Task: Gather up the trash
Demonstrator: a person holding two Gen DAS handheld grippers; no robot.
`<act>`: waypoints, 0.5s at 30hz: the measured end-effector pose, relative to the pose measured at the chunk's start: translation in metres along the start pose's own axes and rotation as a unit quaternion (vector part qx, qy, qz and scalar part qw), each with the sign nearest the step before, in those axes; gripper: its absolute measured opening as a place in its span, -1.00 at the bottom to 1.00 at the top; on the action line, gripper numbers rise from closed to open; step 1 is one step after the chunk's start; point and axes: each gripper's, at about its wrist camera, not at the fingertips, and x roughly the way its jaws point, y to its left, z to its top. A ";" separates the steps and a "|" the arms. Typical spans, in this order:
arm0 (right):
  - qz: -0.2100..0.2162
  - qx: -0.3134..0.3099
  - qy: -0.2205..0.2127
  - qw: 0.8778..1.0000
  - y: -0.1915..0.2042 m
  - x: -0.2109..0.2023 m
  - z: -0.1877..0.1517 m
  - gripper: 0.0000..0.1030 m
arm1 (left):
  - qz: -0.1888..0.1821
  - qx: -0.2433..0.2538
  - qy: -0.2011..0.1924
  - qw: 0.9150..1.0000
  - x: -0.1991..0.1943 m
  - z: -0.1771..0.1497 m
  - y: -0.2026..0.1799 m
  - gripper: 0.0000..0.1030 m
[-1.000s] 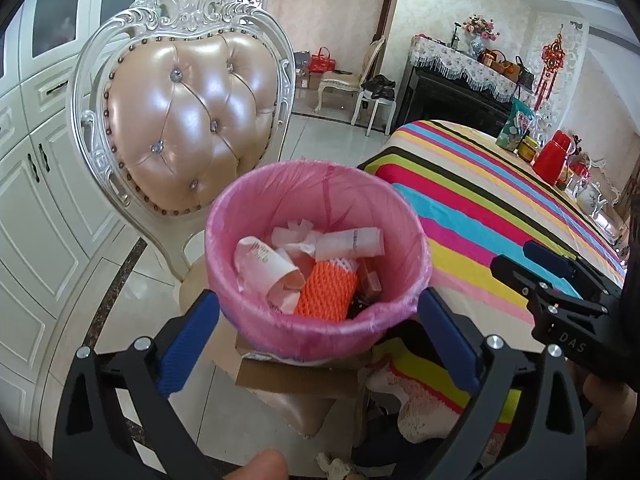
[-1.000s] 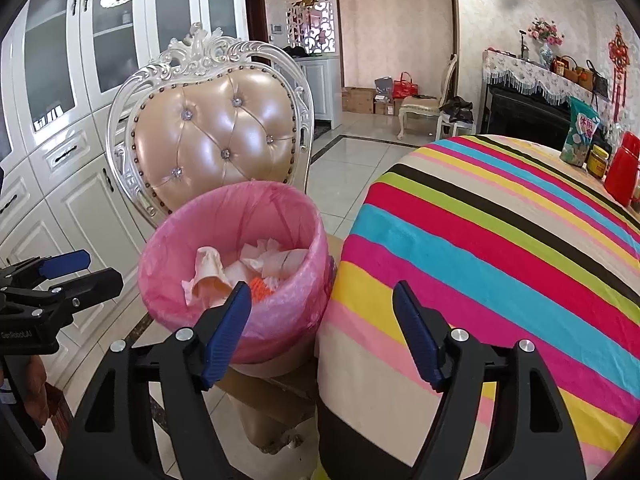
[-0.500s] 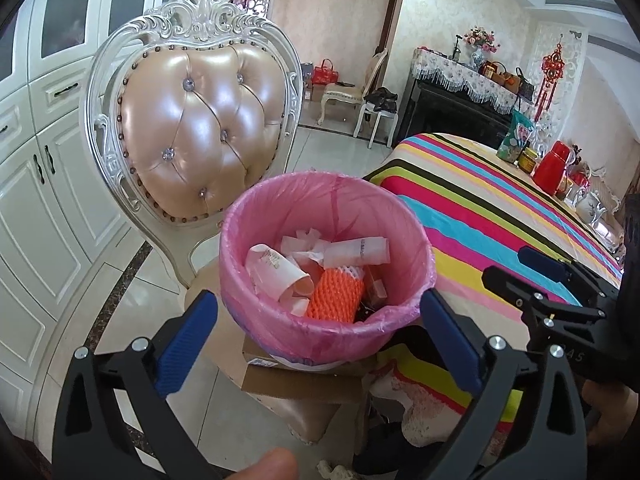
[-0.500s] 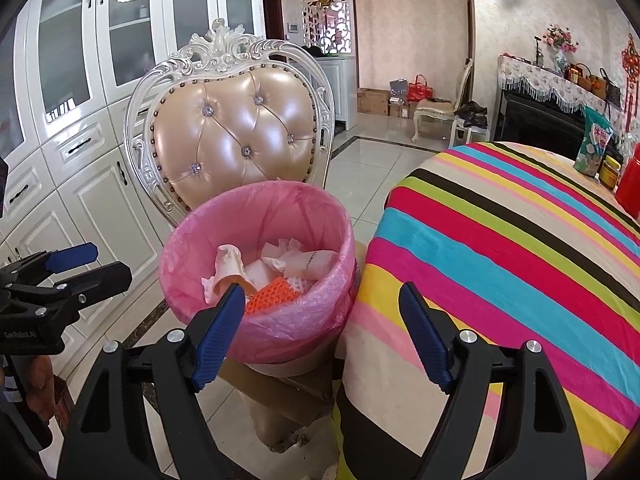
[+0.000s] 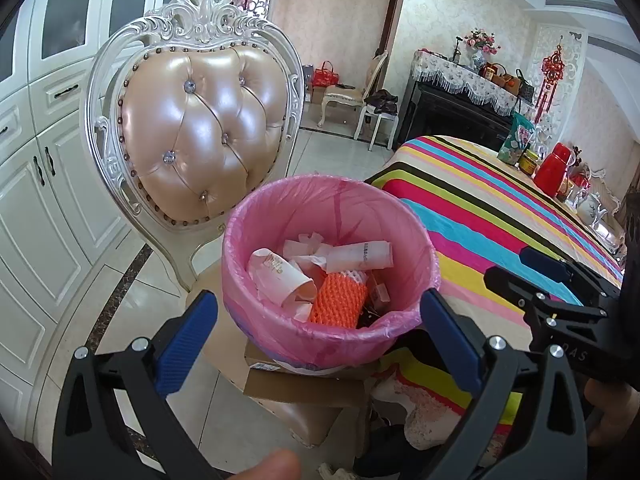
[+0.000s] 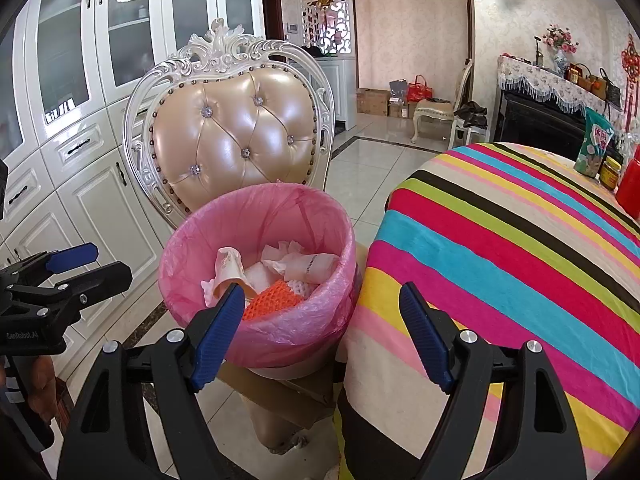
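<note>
A small round bin lined with a pink plastic bag [image 5: 332, 280] is sitting at the centre of the left wrist view, perched on a flat piece of brown cardboard [image 5: 304, 384] on the seat of an ornate white chair with a tufted champagne leather back [image 5: 200, 132]. Inside the bin are lying crumpled white and pink paper scraps [image 5: 280, 272], a rolled white wrapper [image 5: 360, 256] and an orange foam fruit net [image 5: 340, 300].

The left gripper [image 5: 316, 336] is hovering low in its frame with its blue-padded jaws spread wide on either side of the bin's near rim, holding nothing. The right gripper [image 6: 324, 332] is likewise gaping wide and empty, its left pad overlapping the bin's rim in the lower centre of its own view; whether it is touching the liner I cannot tell.

The round table under a brightly striped cloth [image 6: 520, 260] is filling the right half of the right wrist view, and the part showing near the bin is carrying no loose litter; a green snack bag [image 6: 596, 140], a jar [image 6: 610, 168] and a red container [image 6: 630, 188] are standing far back at the upper right.

Judging from this, the trash seems to be already gathered in the bin, and both grippers are pausing beside it. The next move probably calls for either hunting for further litter or closing on the liner's rim to lift the bag.
</note>
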 end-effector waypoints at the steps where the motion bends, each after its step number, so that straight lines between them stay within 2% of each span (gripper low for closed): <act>1: 0.000 0.000 0.000 1.000 0.000 0.000 0.000 0.47 | 0.000 0.000 0.000 1.000 0.000 0.000 0.000 0.90; 15: -0.001 0.000 0.001 1.000 0.000 0.001 0.001 0.47 | 0.001 0.000 0.001 1.000 0.001 0.000 0.000 0.90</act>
